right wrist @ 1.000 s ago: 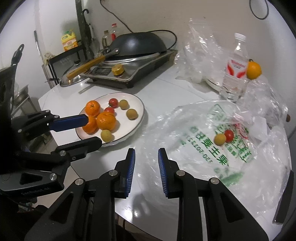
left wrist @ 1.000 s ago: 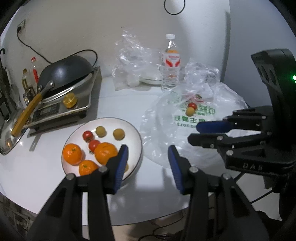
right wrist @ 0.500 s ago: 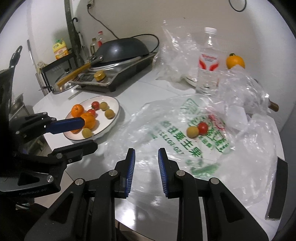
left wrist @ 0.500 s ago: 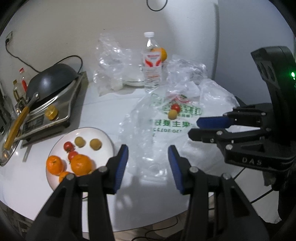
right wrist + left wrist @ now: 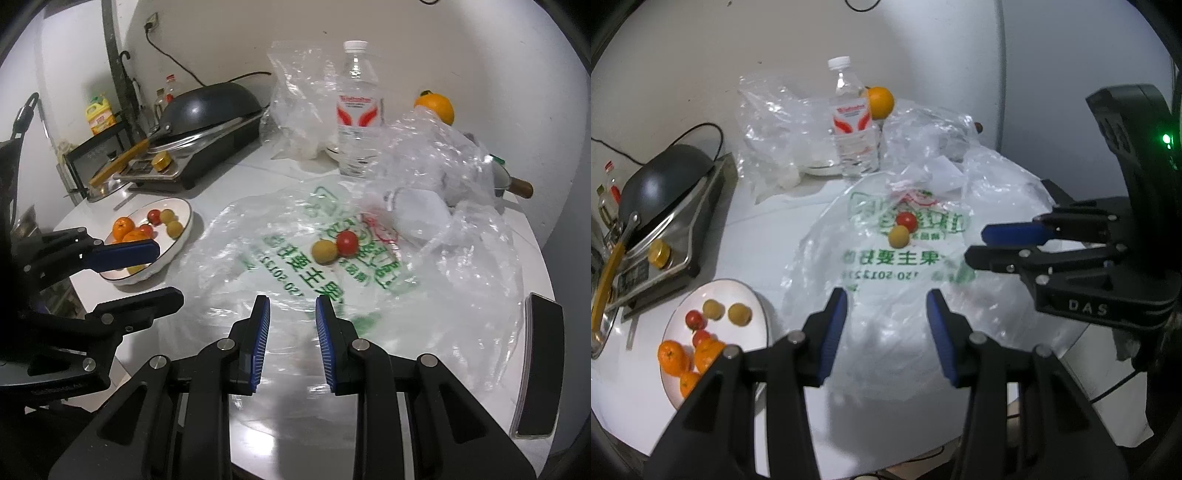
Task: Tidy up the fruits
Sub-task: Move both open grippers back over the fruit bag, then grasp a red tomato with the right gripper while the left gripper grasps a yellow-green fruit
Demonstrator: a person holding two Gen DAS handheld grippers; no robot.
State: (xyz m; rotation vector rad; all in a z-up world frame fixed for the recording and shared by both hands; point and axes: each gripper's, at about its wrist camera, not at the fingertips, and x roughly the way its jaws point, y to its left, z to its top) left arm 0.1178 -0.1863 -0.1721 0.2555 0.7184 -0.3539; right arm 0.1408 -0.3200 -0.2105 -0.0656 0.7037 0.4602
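A white plate (image 5: 740, 291) (image 5: 187, 218) at the left holds oranges, small tomatoes and yellow-green fruits. On the flat printed plastic bag (image 5: 897, 280) (image 5: 295, 266) a red tomato (image 5: 906, 220) (image 5: 347, 242) touches a yellow-green fruit (image 5: 898, 236) (image 5: 325, 252). My left gripper (image 5: 885, 306) (image 5: 168, 273) hovers open over the bag's near part, nothing between its fingers. My right gripper (image 5: 292, 306) (image 5: 982, 243) hangs over the bag short of the two fruits, its blue pads drawn close with nothing between them. A lone orange (image 5: 881, 101) (image 5: 435, 107) sits at the back.
A water bottle (image 5: 853, 122) (image 5: 358, 107) stands among crumpled clear bags (image 5: 775, 122) at the back. A dark wok (image 5: 665, 177) (image 5: 210, 107) rests on a cooker at the left. A dark slab (image 5: 539, 373) lies at the round table's right edge.
Both grippers have swung to the right, away from the plate and over the printed bag. The plate has slid to the left in both views. Neither pair of jaws has changed.
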